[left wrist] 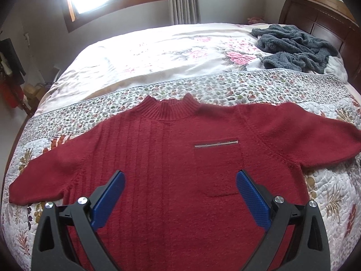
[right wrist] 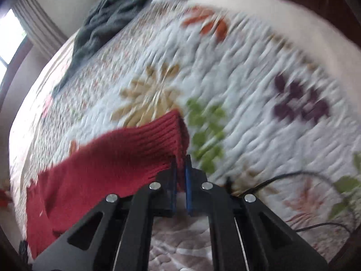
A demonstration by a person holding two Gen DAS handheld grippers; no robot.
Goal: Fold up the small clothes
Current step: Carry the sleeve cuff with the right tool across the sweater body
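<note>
Bare quilt [left wrist: 237,85] lay open at twelve o'clock beyond the sweater [left wrist: 180,158]; a grey blanket [left wrist: 293,47] blocked two o'clock.

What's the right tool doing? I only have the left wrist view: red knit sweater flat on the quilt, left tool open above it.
Observer: The right tool is shut on the ribbed cuff of the red knit sweater.
Operator: Cuff on the bed or lifted?
Observer: Cannot tell; that view is motion-blurred, with the white floral quilt behind the cuff.
Operator: Anything near it?
Observer: A thin black cable lies on the quilt just right of the tool.
</note>
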